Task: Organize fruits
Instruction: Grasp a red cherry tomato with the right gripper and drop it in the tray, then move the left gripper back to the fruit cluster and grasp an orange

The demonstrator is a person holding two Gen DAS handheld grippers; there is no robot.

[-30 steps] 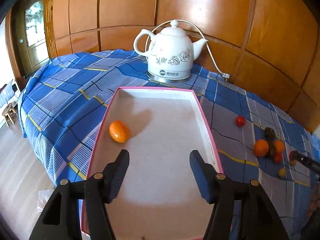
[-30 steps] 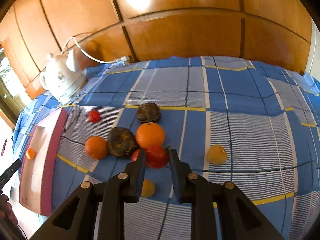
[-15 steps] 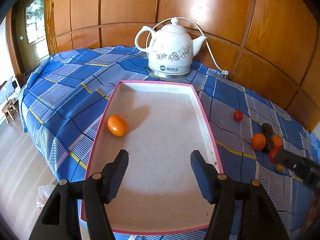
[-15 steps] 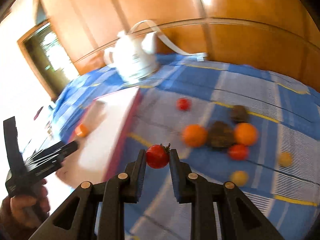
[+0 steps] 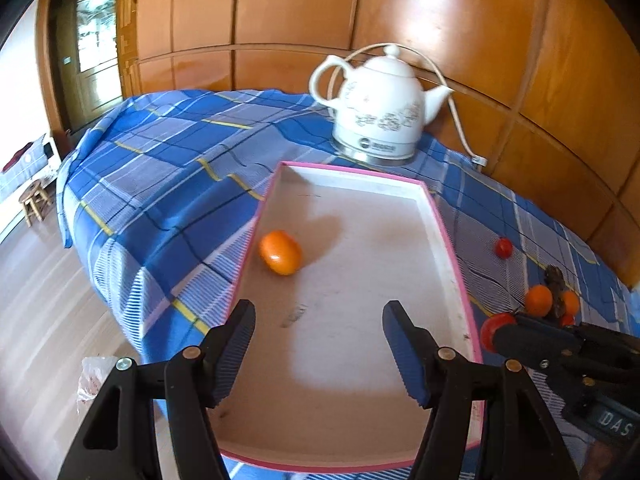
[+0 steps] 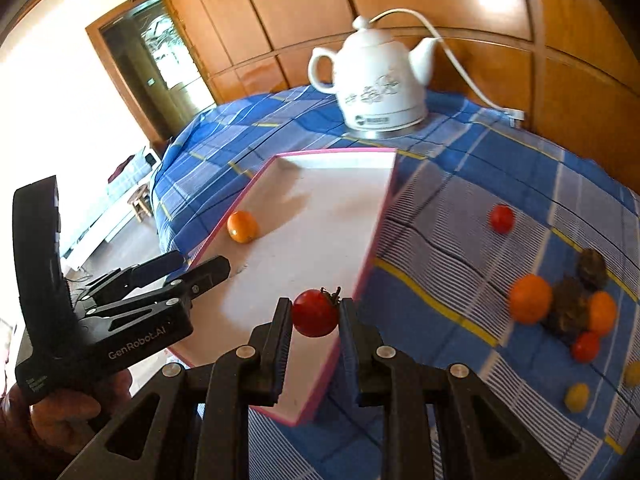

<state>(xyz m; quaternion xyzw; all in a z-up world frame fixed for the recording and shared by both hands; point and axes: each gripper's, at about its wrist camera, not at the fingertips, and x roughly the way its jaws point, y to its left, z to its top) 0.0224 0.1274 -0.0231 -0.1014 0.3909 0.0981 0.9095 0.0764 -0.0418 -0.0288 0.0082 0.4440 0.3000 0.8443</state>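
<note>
A pink-rimmed white tray (image 5: 449, 242) (image 6: 381, 216) lies on the blue checked cloth, with one orange fruit (image 5: 280, 252) (image 6: 242, 226) by its left wall. My right gripper (image 6: 315, 304) is shut on a red tomato (image 6: 314, 318) and hovers over the tray's near right rim. In the left wrist view that tomato (image 5: 489, 329) shows at the tip of the right gripper (image 5: 500, 332), just outside the rim. My left gripper (image 5: 319, 312) (image 6: 192, 264) hangs over the tray's near end, its jaws opening with nothing between them.
A white electric kettle (image 5: 380, 116) (image 6: 380, 88) with a cord stands behind the tray. Right of the tray lie loose fruits: a small red tomato (image 6: 501, 218), an orange (image 6: 530, 298), dark wrinkled fruits (image 6: 568, 304), and yellow ones (image 6: 576, 396). The table edge drops off at left.
My right gripper has lifted the red tomato from the fruit pile and carried it left to the tray's rim. The left gripper has drifted slightly over the tray.
</note>
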